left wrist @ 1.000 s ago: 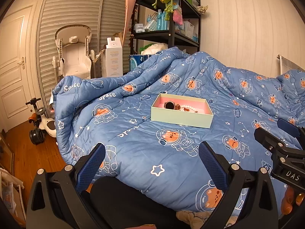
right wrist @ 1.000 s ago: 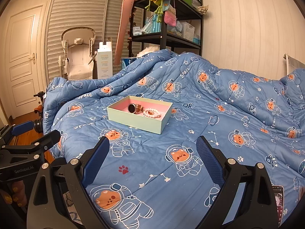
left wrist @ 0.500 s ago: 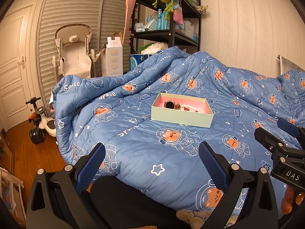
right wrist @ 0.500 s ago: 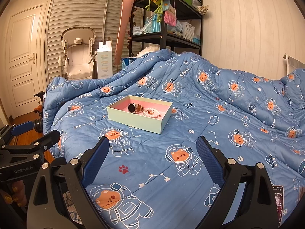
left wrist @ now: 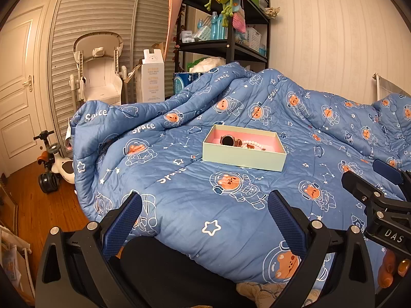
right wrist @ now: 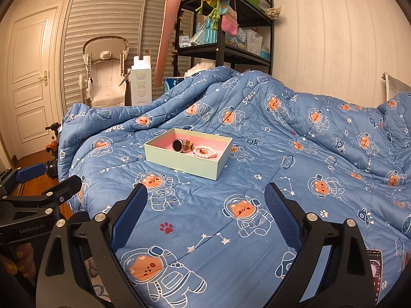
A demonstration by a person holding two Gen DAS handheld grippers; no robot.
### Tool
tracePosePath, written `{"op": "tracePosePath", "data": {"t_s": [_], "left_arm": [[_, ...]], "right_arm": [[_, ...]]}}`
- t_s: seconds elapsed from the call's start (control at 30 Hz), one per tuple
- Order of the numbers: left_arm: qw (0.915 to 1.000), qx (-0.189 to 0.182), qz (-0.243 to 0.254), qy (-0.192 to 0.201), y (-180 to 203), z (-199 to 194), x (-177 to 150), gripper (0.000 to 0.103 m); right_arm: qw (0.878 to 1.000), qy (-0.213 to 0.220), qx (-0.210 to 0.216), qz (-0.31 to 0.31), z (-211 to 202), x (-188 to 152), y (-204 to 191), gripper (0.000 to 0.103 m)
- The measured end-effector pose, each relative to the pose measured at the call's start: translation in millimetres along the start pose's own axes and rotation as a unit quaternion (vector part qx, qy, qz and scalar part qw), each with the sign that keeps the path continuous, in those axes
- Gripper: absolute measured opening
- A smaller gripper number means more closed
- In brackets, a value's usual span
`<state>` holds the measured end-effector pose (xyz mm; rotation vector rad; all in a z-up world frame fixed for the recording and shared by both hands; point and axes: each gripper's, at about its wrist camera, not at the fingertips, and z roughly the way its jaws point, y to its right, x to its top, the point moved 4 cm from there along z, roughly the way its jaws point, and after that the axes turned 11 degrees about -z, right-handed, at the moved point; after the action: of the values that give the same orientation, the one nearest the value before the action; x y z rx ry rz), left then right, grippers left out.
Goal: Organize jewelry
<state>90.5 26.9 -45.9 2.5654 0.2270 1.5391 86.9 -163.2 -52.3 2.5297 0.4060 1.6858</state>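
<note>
A pale green box [left wrist: 244, 155] [right wrist: 187, 163] with a pink inside sits on the blue bed cover. In it lie a rose-gold watch [left wrist: 229, 140] [right wrist: 181, 145] and a pale bead bracelet [left wrist: 253, 145] [right wrist: 205, 151]. My left gripper [left wrist: 204, 217] hovers open over the near edge of the bed, well short of the box, with nothing between its fingers. Also open and empty, my right gripper [right wrist: 205, 211] hangs above the cover, the box ahead and slightly left. Each view catches the other gripper at its side edge.
The blue astronaut-print cover [left wrist: 295, 118] is rumpled into a ridge behind the box. A black shelf rack [left wrist: 231, 43], a white baby chair [left wrist: 99, 77], a white carton [left wrist: 153, 77] and a door [left wrist: 15, 97] stand beyond. A ride-on toy [left wrist: 55, 165] sits on the wooden floor at left.
</note>
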Motion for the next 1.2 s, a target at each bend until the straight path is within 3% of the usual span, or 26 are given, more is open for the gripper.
{"op": "tracePosePath", "data": {"t_s": [1.2], "left_arm": [[0.9999, 0.007, -0.01, 0.006, -3.0, -3.2, -0.3, 0.096]], "right_arm": [[1.0, 0.0, 0.0, -0.001, -0.7, -0.1, -0.7, 0.091]]}}
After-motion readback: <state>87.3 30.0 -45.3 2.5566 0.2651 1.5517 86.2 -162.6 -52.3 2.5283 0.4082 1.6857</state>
